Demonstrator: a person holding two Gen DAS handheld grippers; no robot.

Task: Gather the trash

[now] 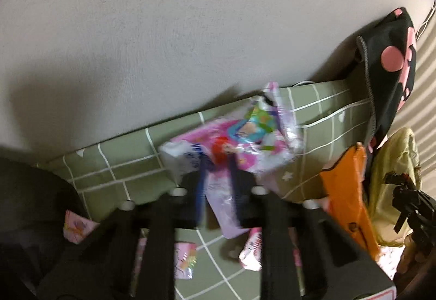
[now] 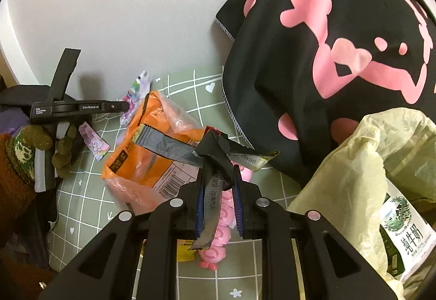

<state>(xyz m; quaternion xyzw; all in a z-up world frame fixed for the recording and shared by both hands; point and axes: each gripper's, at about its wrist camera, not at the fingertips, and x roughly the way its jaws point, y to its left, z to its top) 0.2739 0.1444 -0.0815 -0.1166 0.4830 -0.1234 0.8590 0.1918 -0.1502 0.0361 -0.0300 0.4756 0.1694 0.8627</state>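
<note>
My left gripper (image 1: 216,177) is shut on a pink cartoon-printed plastic wrapper (image 1: 239,141) and holds it above the green checked cloth (image 1: 114,171); the view is blurred. It also shows in the right wrist view (image 2: 124,106) at the left, with the wrapper (image 2: 136,95) at its tip. My right gripper (image 2: 219,180) is shut on a bunch of silver and dark foil wrappers (image 2: 169,147). A yellowish trash bag (image 2: 362,169) with a milk carton (image 2: 406,240) inside lies at the right. More pink wrappers (image 1: 252,251) lie on the cloth below the left gripper.
An orange plastic bag (image 2: 152,161) lies on the cloth between the grippers. A black cloth with pink print (image 2: 327,54) hangs at the right against the white wall (image 1: 163,27). A pink toy (image 2: 218,240) lies under the right gripper. A small pink card (image 2: 94,141) lies at the left.
</note>
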